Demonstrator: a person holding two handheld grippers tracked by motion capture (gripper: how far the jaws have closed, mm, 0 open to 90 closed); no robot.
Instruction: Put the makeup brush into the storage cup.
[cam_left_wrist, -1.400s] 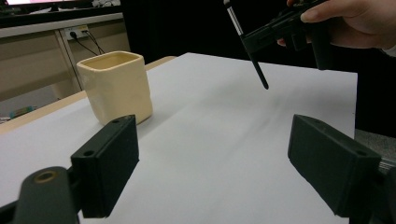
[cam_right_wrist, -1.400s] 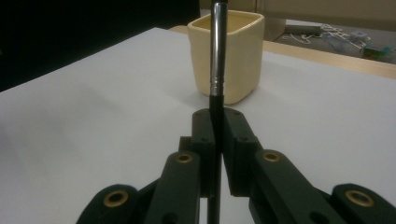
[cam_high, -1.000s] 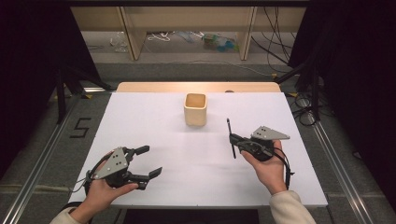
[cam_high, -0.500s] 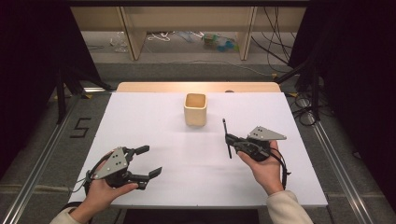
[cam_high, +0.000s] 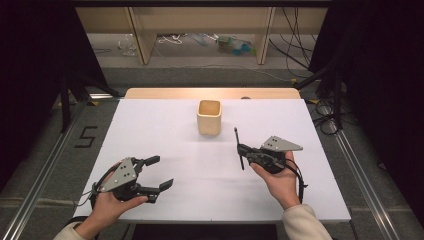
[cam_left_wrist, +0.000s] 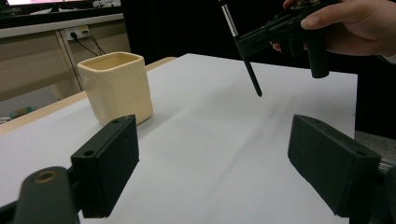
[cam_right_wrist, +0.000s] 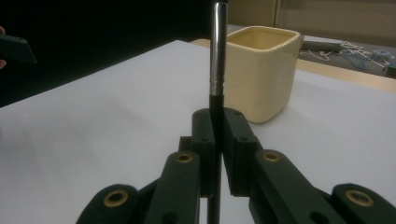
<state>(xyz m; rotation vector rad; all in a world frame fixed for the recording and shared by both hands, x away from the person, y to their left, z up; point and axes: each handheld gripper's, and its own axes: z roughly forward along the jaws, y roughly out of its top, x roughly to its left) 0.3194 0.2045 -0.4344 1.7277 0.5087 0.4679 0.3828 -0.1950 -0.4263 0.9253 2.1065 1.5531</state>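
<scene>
**Pen clamped in the right gripper, cup waiting mid-table**

In the high view the right gripper (cam_high: 242, 150) sat over the right half of the white table (cam_high: 165, 125), its jaws clenched on a thin dark pen (cam_high: 238, 148); the pen stood across the jaws, one end toward the far side and the other toward the person, and its lower end was just above the sheet. The cream cup (cam_high: 209, 116) stood upright near the table's far middle, up and to the left of the pen and apart from it; the left gripper (cam_high: 159, 172) lay near the front left edge, well apart from both, jaws spread with nothing between them.

The right gripper view gave what the high view could not: the pen (cam_right_wrist: 217, 56) had a silver metal band above a black shaft, and the two black pads pressed flat on that shaft from either side; behind it the cup (cam_right_wrist: 264, 70) showed its rounded square mouth, though its inside could not be seen.

The left gripper view looked between its own wide-set pads (cam_left_wrist: 109, 163); it showed the pen (cam_left_wrist: 243, 51) from the side, tilted, with its pointed tip hanging clear of the table, held by the right gripper (cam_left_wrist: 243, 42) in a hand (cam_left_wrist: 350, 23); the cup (cam_left_wrist: 116, 86) stood at the left, apart from the pen.
</scene>
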